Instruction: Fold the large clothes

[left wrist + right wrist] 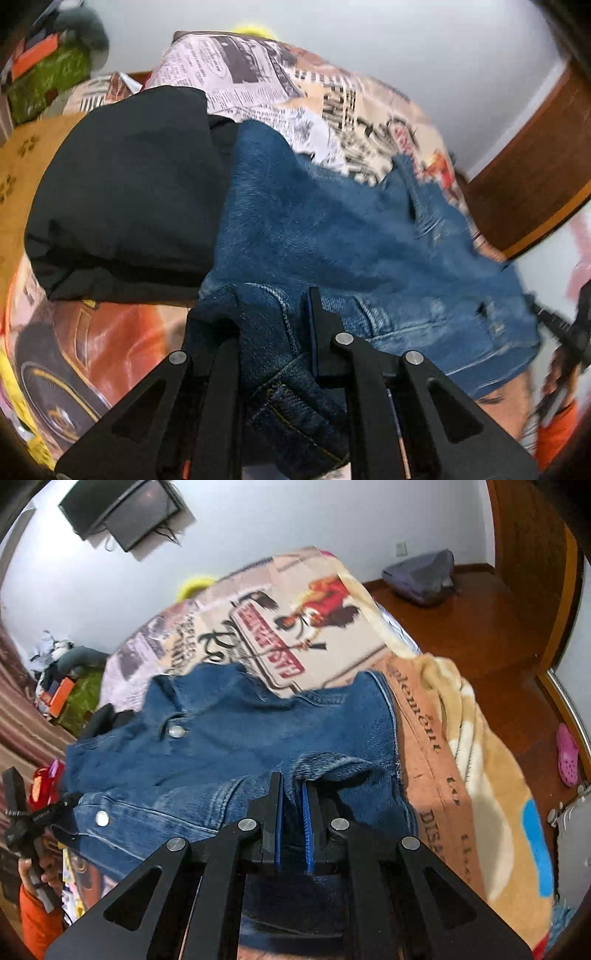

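Note:
A blue denim jacket point(332, 229) with a fleecy lining lies spread on the bed, its metal buttons showing in the right wrist view point(240, 716). My left gripper point(255, 306) is shut on a bunched denim hem at the jacket's near edge. My right gripper point(291, 781) is shut on a fold of the jacket's near edge, with cloth pinched between its blue pads. A folded black garment point(122, 192) lies against the jacket's left side. Both views are blurred by motion.
A printed blanket point(317, 627) covers the bed, with a yellow paw-print cover point(18, 173) at left. A hand in an orange sleeve point(37, 915) holds the other gripper. Around the bed are a wooden floor point(480, 627), grey bag point(421, 576), pink shoe point(567, 755), wall screen point(122, 509) and clutter point(48, 74).

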